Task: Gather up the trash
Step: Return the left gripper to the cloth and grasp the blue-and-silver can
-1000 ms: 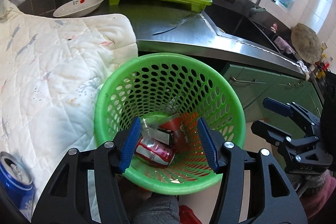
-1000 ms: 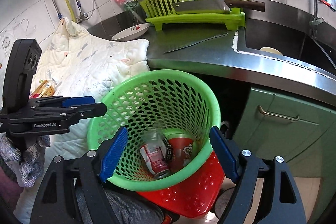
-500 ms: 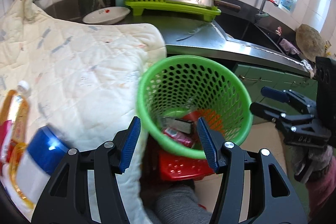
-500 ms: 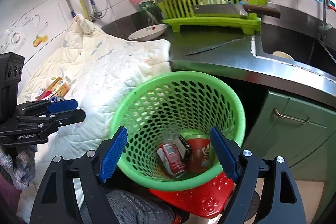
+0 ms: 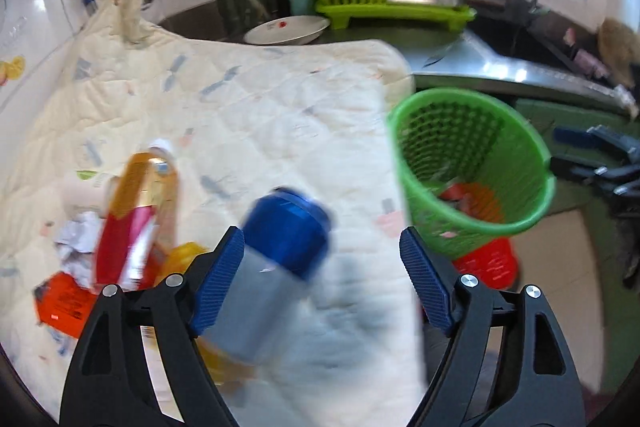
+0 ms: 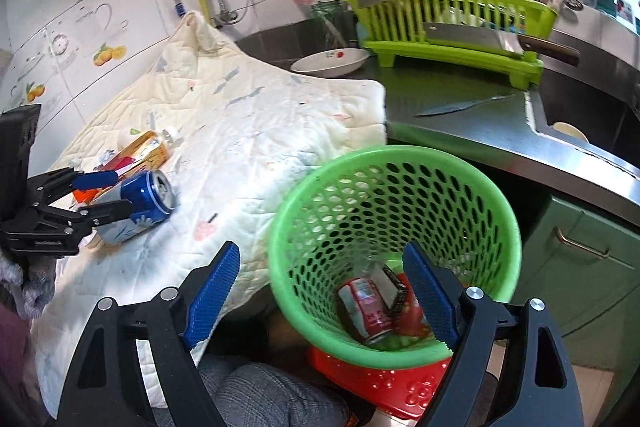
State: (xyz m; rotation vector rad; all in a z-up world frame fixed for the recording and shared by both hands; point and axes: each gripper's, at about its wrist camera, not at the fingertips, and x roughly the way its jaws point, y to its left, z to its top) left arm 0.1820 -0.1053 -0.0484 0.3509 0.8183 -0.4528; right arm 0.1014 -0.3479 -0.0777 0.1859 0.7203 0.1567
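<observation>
A blue and silver can (image 5: 280, 259) lies on its side on the white quilt (image 5: 248, 115); it also shows in the right wrist view (image 6: 140, 203). My left gripper (image 5: 322, 279) is open, its jaws on either side of the can without closing; it shows in the right wrist view (image 6: 104, 193). A green mesh basket (image 6: 400, 239) holds a red can (image 6: 366, 311) and other trash. My right gripper (image 6: 320, 297) is open and empty, over the basket's near rim. More trash, a yellow-red bottle (image 5: 136, 215) and wrappers, lies left of the can.
A steel counter (image 6: 460, 123) carries a knife (image 6: 460, 107), a white bowl (image 6: 332, 61) and a green dish rack (image 6: 452, 27) with a cleaver. A sink (image 6: 580, 123) lies at right. Green cabinets (image 6: 580, 239) stand below. A red basket (image 6: 380, 383) sits under the green one.
My left gripper has swung left from above the green basket to the quilt and now straddles the blue can. The right gripper stays open near the basket.
</observation>
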